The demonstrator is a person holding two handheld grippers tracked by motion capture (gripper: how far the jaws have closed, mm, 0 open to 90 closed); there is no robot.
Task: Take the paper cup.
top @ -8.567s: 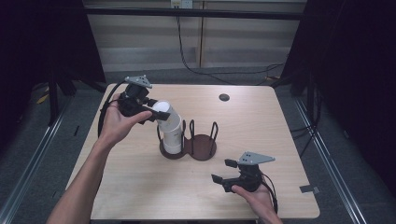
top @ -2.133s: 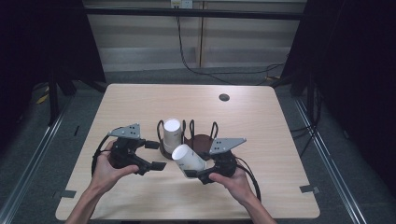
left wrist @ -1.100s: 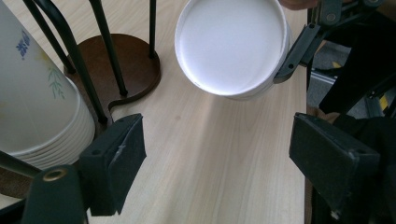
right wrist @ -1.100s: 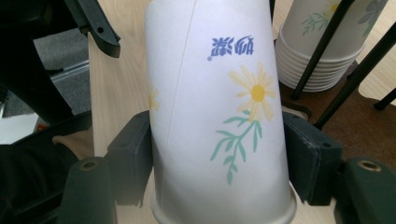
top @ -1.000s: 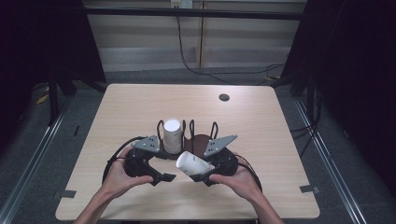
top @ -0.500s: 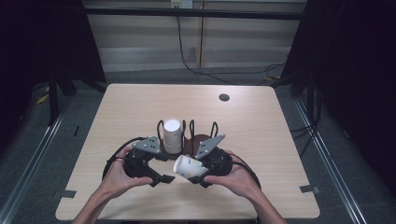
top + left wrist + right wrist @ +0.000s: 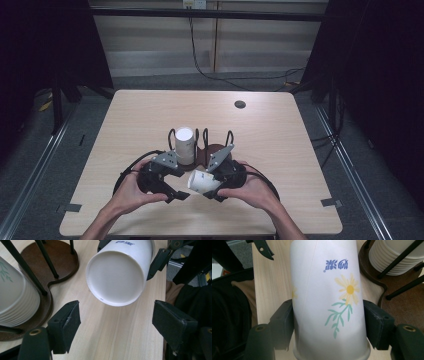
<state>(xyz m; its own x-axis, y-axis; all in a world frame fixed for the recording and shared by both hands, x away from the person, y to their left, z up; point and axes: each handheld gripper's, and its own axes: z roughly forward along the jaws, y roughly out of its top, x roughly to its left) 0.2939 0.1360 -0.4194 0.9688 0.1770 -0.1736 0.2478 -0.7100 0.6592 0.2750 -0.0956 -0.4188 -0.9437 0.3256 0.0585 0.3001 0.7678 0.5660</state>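
Jaws of the right gripper pinch a white paper cup printed with a yellow flower, tipped sideways, its base toward the left gripper, whose jaws stand spread just short of that base. This looks like a handover: the spread jaws should advance around the base, then close.

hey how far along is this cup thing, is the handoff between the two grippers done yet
Done: a stack of cups stands in the wooden holder. In hand: the right gripper clamps a flowered paper cup on its side, base toward the left gripper. Left: that gripper is open with its fingers short of the base, so no handoff yet.
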